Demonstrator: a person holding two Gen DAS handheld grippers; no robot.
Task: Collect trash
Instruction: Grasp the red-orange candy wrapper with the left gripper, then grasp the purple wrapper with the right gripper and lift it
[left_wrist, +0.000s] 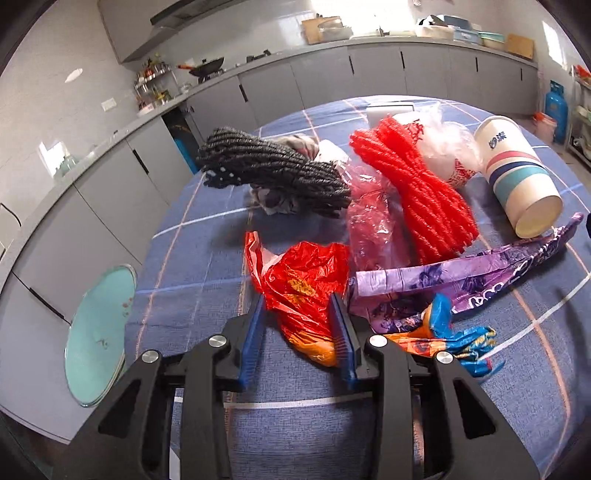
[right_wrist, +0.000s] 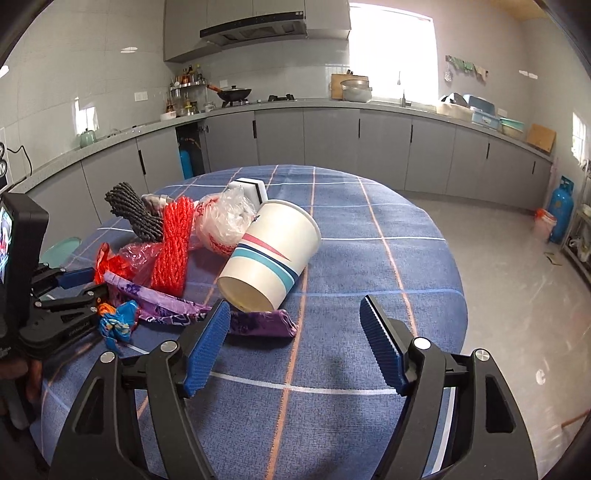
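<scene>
A heap of trash lies on the blue checked tablecloth (right_wrist: 369, 240). My left gripper (left_wrist: 299, 306) is shut on a crumpled red-orange plastic bag (left_wrist: 306, 280), both blue pads against its sides. Beside it lie a purple wrapper (left_wrist: 461, 269) and a blue-orange wrapper (left_wrist: 443, 332). Behind are red foam netting (left_wrist: 424, 192), black foam netting (left_wrist: 273, 170), a clear bag (left_wrist: 443, 144) and a tipped paper cup (left_wrist: 517, 173). My right gripper (right_wrist: 293, 304) stands open just in front of the cup (right_wrist: 273, 251), nothing between its fingers; the purple wrapper (right_wrist: 258, 325) ends by its left finger. The left gripper (right_wrist: 85, 284) shows at the left edge.
A white box (right_wrist: 251, 188) sits at the back of the heap. A teal round glass plate (left_wrist: 99, 336) stands off the table's left edge. Grey kitchen cabinets run around the room, and a blue gas cylinder (right_wrist: 561, 210) stands on the floor at right.
</scene>
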